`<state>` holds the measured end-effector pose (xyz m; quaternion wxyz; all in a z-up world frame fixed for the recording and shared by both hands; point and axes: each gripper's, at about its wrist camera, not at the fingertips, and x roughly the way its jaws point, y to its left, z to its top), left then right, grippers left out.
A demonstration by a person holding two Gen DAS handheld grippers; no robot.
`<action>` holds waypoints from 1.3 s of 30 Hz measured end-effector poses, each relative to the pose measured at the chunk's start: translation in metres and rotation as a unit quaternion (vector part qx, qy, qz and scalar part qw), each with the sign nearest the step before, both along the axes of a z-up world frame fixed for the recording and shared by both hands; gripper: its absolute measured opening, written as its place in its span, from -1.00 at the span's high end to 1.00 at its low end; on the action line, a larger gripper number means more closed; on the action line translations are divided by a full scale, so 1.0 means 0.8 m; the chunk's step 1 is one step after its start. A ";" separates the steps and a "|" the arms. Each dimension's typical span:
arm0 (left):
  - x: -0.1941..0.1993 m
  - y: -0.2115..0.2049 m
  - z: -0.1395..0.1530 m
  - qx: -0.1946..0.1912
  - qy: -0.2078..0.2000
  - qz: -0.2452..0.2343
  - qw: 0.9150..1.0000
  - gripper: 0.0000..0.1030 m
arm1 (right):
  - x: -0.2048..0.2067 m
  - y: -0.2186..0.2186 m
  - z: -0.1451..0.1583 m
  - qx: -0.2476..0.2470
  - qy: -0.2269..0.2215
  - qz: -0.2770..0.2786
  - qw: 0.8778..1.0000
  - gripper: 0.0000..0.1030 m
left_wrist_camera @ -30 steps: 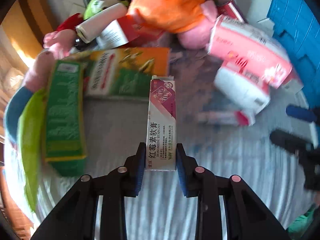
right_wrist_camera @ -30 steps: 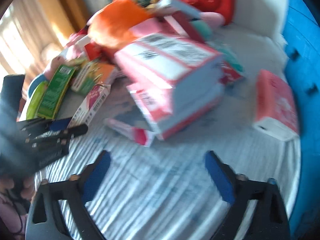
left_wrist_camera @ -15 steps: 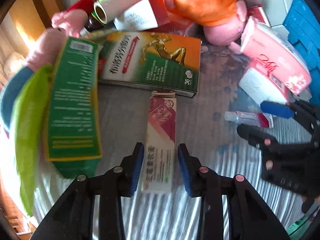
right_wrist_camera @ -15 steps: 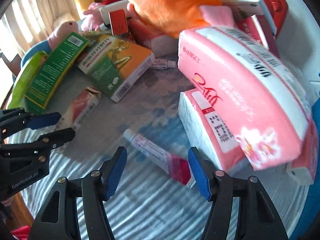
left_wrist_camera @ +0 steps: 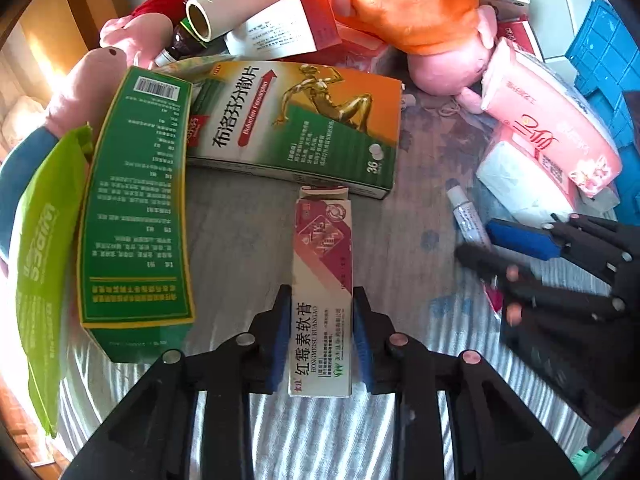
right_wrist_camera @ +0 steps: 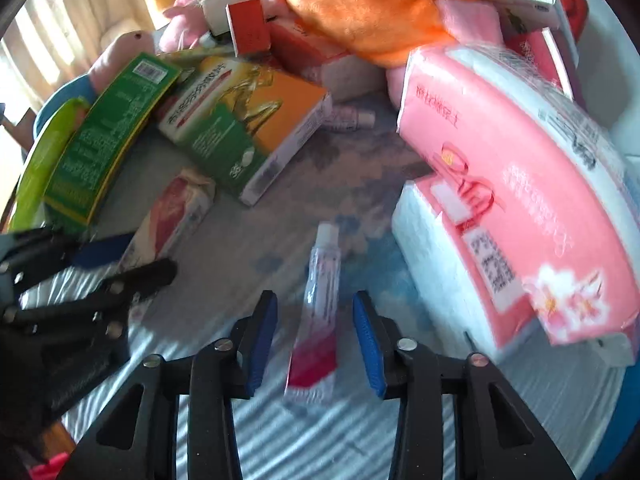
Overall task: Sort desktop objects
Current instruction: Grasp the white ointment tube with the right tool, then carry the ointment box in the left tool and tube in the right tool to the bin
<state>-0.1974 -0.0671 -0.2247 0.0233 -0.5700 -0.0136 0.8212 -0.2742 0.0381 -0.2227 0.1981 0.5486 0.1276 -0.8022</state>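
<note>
My left gripper (left_wrist_camera: 321,344) is shut on a long white and maroon ointment box (left_wrist_camera: 322,288), which lies on the striped cloth and points away from me. The box also shows in the right wrist view (right_wrist_camera: 172,216), with the left gripper (right_wrist_camera: 120,264) around it. My right gripper (right_wrist_camera: 316,336) is open, its blue pads either side of a small white tube with a red end (right_wrist_camera: 320,304) lying on the cloth. In the left wrist view the right gripper (left_wrist_camera: 488,246) straddles that tube (left_wrist_camera: 464,216).
A green and orange medicine box (left_wrist_camera: 296,124), a green box (left_wrist_camera: 136,216), pink tissue packs (right_wrist_camera: 500,184), an orange and pink plush toy (left_wrist_camera: 416,8), a white roll (left_wrist_camera: 240,4) and a blue crate (left_wrist_camera: 608,64) crowd the far side.
My left gripper has closed onto the ointment box. My right gripper has moved in from the right, narrowed, and now straddles the small tube.
</note>
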 end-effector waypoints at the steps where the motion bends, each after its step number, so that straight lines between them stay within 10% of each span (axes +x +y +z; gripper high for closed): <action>1: 0.003 0.001 0.003 -0.001 0.002 0.001 1.000 0.46 | 0.000 0.000 0.000 -0.005 -0.003 0.000 1.000 0.65; 10: 0.015 0.005 0.082 -0.010 0.069 -0.003 0.998 0.46 | 0.029 0.021 0.071 -0.061 0.033 -0.012 0.998 0.65; 18: 0.013 0.039 0.182 -0.020 0.167 -0.032 0.985 0.46 | 0.064 0.088 0.211 -0.098 0.162 -0.050 0.981 0.65; 28: 0.053 0.152 0.304 -0.009 0.292 -0.126 0.948 0.46 | 0.151 0.179 0.349 -0.079 0.318 -0.139 0.935 0.65; 39: 0.091 0.317 0.362 0.033 0.340 -0.248 0.906 0.46 | 0.230 0.329 0.411 -0.009 0.395 -0.280 0.875 0.65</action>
